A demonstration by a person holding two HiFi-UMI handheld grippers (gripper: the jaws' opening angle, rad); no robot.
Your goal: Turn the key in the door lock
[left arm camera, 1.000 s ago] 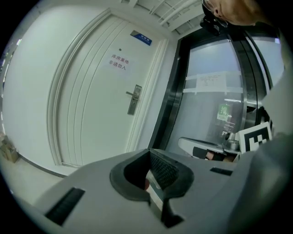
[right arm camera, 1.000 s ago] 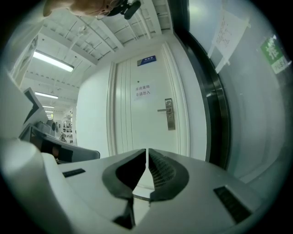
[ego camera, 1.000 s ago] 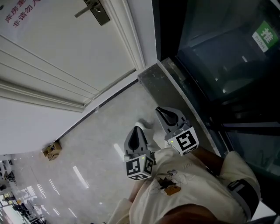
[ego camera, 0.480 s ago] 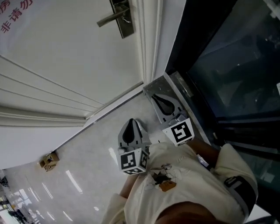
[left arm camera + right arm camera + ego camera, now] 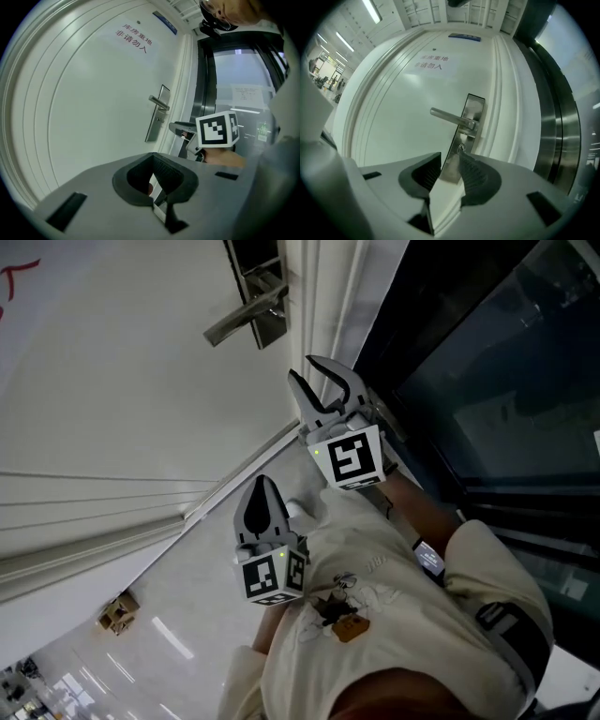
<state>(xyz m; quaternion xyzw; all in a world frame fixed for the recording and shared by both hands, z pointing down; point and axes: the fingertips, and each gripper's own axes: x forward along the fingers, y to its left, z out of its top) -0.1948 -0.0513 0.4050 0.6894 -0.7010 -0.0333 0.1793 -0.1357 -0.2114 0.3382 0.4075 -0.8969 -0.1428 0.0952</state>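
now right gripper (image 5: 450, 159) opening, empty, facing key (image 5: 461, 149) in lock (image 5: 470, 108).

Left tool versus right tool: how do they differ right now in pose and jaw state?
Position: the right tool sits high, close to the lock plate, which shows between its jaws in the right gripper view. The left tool hangs lower, further from the door.
Jaws: the right tool's jaws stand apart and are opening, with nothing between them. The left tool's jaws are together.
Shared: both tools are empty and point toward the door.
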